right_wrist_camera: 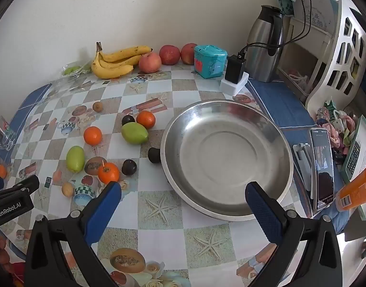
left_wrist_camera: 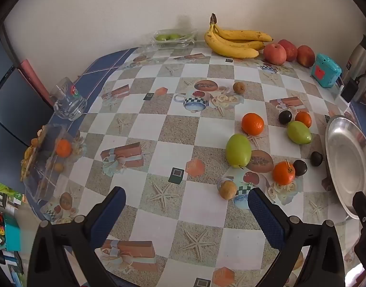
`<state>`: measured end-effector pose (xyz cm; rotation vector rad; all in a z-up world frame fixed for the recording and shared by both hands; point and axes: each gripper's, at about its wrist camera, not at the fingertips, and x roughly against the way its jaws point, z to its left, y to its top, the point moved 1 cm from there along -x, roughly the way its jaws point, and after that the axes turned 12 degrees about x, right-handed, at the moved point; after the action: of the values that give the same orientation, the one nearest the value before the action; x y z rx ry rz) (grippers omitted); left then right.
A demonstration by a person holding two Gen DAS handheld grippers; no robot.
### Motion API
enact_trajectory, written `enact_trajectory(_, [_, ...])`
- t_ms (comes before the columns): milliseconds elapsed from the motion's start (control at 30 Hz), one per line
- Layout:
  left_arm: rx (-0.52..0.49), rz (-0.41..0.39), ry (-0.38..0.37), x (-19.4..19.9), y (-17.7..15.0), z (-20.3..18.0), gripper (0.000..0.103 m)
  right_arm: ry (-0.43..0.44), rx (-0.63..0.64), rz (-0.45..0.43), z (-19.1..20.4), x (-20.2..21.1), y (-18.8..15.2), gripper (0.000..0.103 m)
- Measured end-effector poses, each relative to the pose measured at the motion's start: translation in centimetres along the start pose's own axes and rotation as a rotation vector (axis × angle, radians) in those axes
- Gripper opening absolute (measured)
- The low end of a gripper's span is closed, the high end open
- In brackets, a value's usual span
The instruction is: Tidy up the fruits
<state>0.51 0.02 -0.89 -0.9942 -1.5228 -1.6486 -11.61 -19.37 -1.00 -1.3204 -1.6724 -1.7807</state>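
Hovering wide open: left gripper (left_wrist_camera: 186,199), right gripper (right_wrist_camera: 183,195) | green mango (left_wrist_camera: 238,150) long axis points away, ahead-right of left gripper | metal bowl (right_wrist_camera: 285,148) just before right gripper

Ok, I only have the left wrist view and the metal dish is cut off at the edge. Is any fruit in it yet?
Observer: No, the metal dish has nothing in it.
Operator: What's on its other side, away from the fruit?
Observer: A phone propped on a stand, beside the rim.
Operator: Is the right gripper carrying anything?
Observer: No, the right gripper is open and empty, at the dish's near rim.
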Motion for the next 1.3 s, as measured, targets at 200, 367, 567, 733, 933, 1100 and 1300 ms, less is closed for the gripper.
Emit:
enact_trajectory(200, [0.001, 0.003, 0.0, 0.0, 0.12, -0.02, 0.103, 0.007, -0.002, 0.002, 0.04, -0.11, 0.02, 0.103])
enact_trajectory(367, [0.004, 0.004, -0.003, 0.17, 0.05, -0.06, 0.103, 0.007, -0.002, 0.007, 0.13, -0.21, 0.05, 0.103])
enact_trajectory(567, [0.012, 0.002, 0.002, 0.13, 0.07, 0.06, 0.103, 0.005, -0.001, 0.008, 0.16, -0.14, 0.0, 0.103])
enact_trajectory(733, [0.019, 0.001, 0.001, 0.1, 0.07, 0.18, 0.103, 0.005, 0.0, 0.01, 0.2, -0.15, -0.02, 0.103])
enact_trajectory(933, [0.021, 0.001, 0.001, 0.07, 0.14, 0.21, 0.103, 0.005, 0.0, 0.011, 0.25, -0.22, -0.01, 0.103])
enact_trajectory(1100, [0.028, -0.001, 0.003, 0.1, 0.24, 0.3, 0.103, 0.005, 0.0, 0.012, 0.28, -0.27, -0.02, 0.103])
enact_trajectory(1300, [0.028, -0.001, 0.002, 0.1, 0.25, 0.33, 0.103, 0.005, 0.001, 0.014, 0.3, -0.31, -0.05, 0.103])
